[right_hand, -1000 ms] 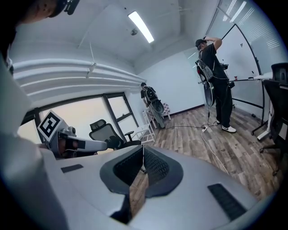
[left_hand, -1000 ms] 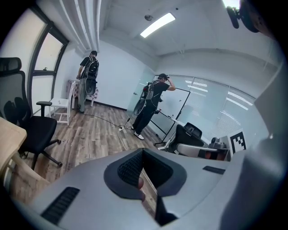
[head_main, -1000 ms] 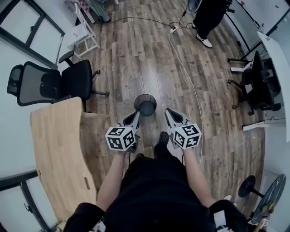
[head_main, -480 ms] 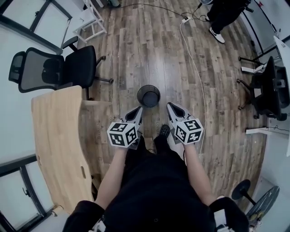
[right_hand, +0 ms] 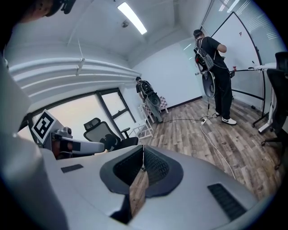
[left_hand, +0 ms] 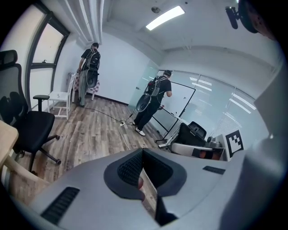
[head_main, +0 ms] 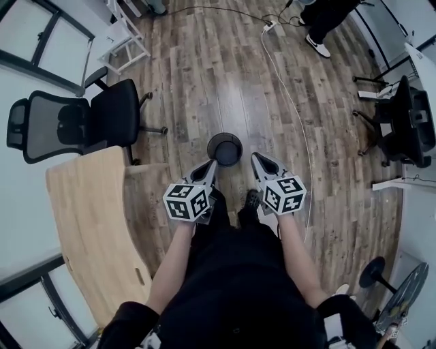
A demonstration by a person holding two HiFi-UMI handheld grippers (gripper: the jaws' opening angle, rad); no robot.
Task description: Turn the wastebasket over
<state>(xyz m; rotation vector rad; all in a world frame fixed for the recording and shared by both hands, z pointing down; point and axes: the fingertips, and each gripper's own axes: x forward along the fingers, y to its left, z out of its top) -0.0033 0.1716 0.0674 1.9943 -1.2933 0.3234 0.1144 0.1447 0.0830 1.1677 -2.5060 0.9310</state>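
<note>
1. Wood-plank floor (head_main: 204,82) fills the head view of an office room. A second person (head_main: 325,20) stands at its far edge, well apart from the work.
2. Curved wooden table (head_main: 88,232) lies to the operator's left, with a black office chair (head_main: 75,126) beyond it. Neither touches the task's thing.
3. White cable (head_main: 289,109) runs along the floor to the right of the work area, apart from the basket.
4. Black mesh wastebasket (head_main: 225,148) stands upright on the floor, mouth up, long axis vertical. No contents can be made out inside. It sits directly ahead of the operator, between the lines of the two grippers. Neither gripper view shows it; both look over it into the room.
5. Operator's left gripper (head_main: 212,165) has its tip just beside the near-left part of the rim. Contact cannot be confirmed. Its jaws are closed together with nothing between them.
6. Operator's right gripper (head_main: 257,161) has its tip near the right side of the rim, slightly farther off than the left. Its jaws are likewise closed and empty.
7. Assessment: the left gripper is the nearer. The basket lies ahead of and below both tips. Both pairs of jaws would need to part before taking the rim. Holds on opposite sides of the rim would suit inverting it about a level axis.
</note>
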